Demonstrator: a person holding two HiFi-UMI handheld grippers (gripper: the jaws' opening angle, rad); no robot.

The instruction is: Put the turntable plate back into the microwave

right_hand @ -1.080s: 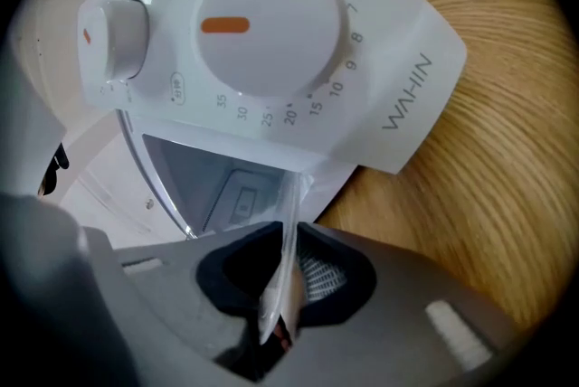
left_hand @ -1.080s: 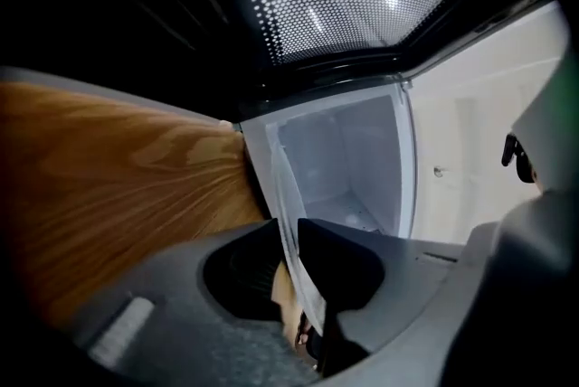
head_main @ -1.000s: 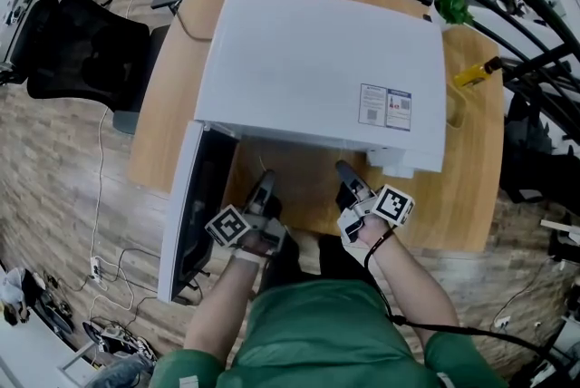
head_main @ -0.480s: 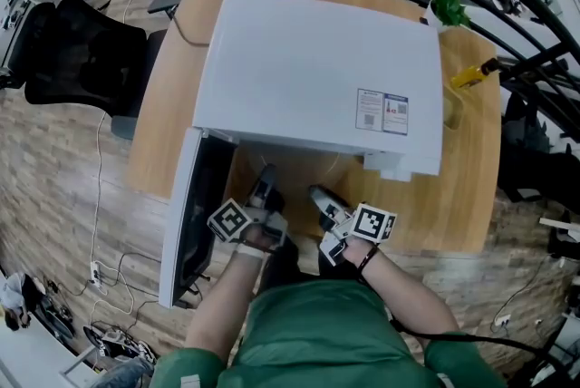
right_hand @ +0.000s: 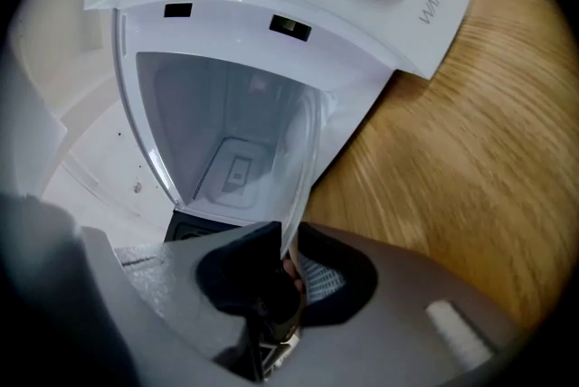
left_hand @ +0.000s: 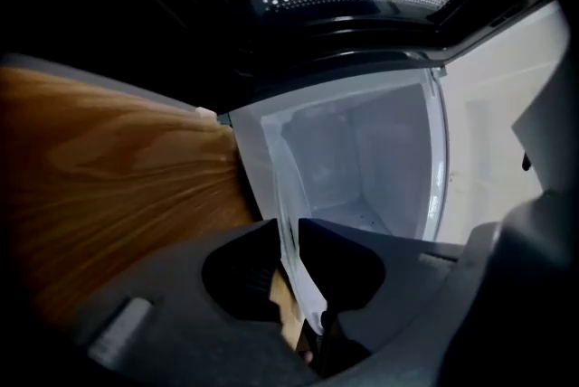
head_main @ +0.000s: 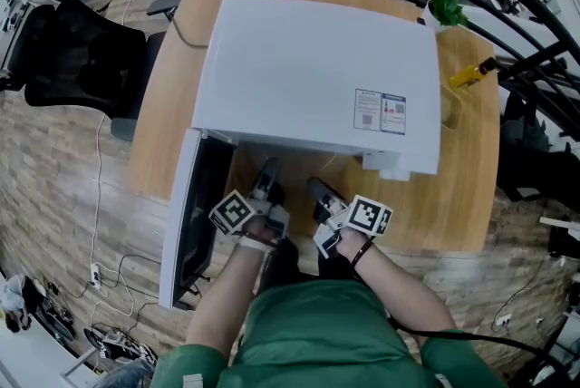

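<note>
Jaws of the left gripper (head_main: 266, 174), opening, and of the right gripper (head_main: 319, 190), closing, each pinched an opposite rim of the glass turntable plate (right_hand: 306, 168), which spanned between them above the desk (head_main: 471, 169), with the cavity of the open microwave (head_main: 317, 78) directly ahead.

Wooden table (head_main: 159, 132) with a big white microwave (head_main: 308, 78) taking up most of it, small green plant (head_main: 446, 7) at the far right corner, yellow bottle (head_main: 473, 73) near the right edge
</note>
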